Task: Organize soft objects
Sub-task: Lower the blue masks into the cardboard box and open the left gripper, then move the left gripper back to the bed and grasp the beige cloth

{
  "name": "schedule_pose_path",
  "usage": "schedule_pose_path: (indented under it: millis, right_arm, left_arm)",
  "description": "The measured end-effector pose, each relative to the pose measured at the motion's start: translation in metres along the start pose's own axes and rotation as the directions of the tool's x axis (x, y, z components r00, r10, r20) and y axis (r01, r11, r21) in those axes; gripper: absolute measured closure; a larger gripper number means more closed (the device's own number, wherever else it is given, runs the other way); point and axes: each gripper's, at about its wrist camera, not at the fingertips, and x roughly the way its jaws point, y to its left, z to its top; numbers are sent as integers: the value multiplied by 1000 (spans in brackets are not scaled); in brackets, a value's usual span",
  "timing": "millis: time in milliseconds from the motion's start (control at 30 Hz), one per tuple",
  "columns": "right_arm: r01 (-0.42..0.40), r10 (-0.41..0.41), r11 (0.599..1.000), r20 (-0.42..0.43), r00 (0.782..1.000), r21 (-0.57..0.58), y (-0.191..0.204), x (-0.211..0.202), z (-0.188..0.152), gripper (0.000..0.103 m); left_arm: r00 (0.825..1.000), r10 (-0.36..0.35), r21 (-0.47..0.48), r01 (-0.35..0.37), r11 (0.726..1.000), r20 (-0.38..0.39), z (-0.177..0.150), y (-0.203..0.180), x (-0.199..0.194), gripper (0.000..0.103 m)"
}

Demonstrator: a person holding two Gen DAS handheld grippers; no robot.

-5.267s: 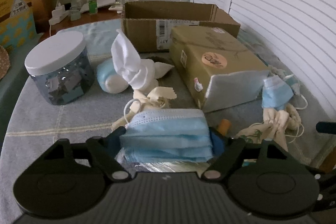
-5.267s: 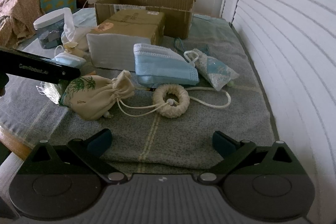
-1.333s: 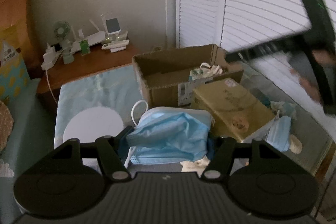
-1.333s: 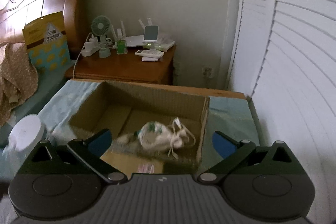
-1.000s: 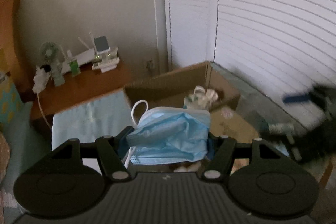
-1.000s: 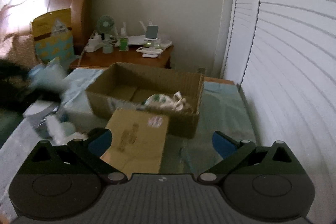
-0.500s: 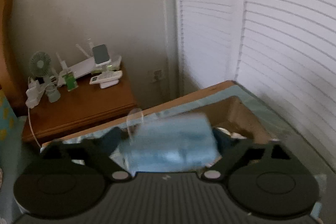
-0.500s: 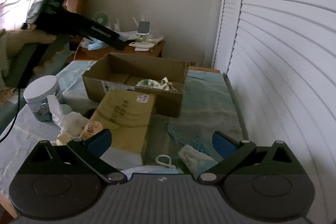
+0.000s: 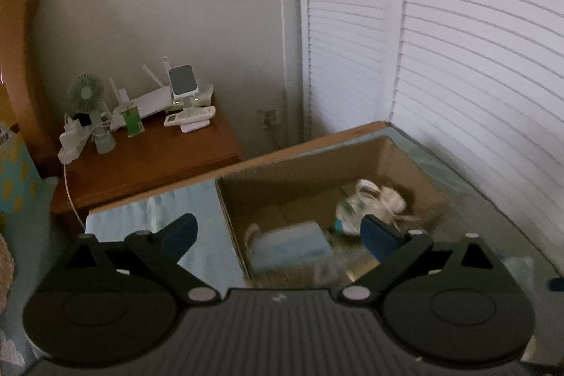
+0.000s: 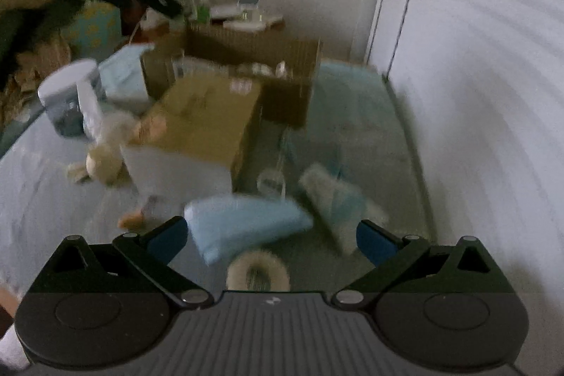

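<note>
Soft things are what this job is about, and from the left wrist view two of them already lie inside the open cardboard box (image 9: 317, 199): a folded blue face mask (image 9: 289, 245) at about seven o'clock on the box floor, blurred, and a pale drawstring pouch (image 9: 370, 207) at about three o'clock, near the right wall. The left gripper (image 9: 278, 233) hangs over the near edge of the box with its jaws opening, nearly as wide as they go, and nothing is between them; the mask sits below and clear of the pads. Off at ten o'clock a wooden nightstand (image 9: 151, 161) carries a small green fan (image 9: 86, 94) and some white gadgets. From the right wrist view, which is badly smeared, the right gripper (image 10: 269, 235) is spread wide and empty above the grey blanket (image 10: 53, 199). Just ahead of it lies another blue face mask (image 10: 243, 221), with a cream woven ring (image 10: 257, 270) at six o'clock and a pale patterned pouch (image 10: 331, 196) at two o'clock. A tan closed carton (image 10: 208, 118) sits in front of the open box, a white-lidded jar (image 10: 68, 94) at ten o'clock, and cream cloth bundles (image 10: 105, 161) beside it. By my reckoning the sorting is only partly done: two pieces boxed, several loose ones waiting.
</note>
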Motion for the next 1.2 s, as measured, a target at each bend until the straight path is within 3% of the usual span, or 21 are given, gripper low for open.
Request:
schedule_pose_path:
  millis: [200,467,667,767,1200]
  right_arm:
    - [-3,2,1000,-96,995,-18,9,20,-25,0]
    - [-37,37,999,-60,998,5,9,22,-33,0]
    - [-36,36,999,3,999,6,7,17,-43,0]
    - [-36,36,999,11,999,5,7,16,-45,0]
    - [-42,42,999,64,997,0,6,13,-53,0]
  left_arm:
    - [999,-42,-15,42,999,19,-33,-6,-42,4]
    - [996,-87,-10,86,996,-30,-75,-12,-63,2]
    - [985,-132,2,133,991,-111,-111,-22,-53,2]
    - [984,-121,33,127,991,-127,-126,-31,-45,2]
    - [993,-89,-75,83,994,-83,-145,-30,-23,7]
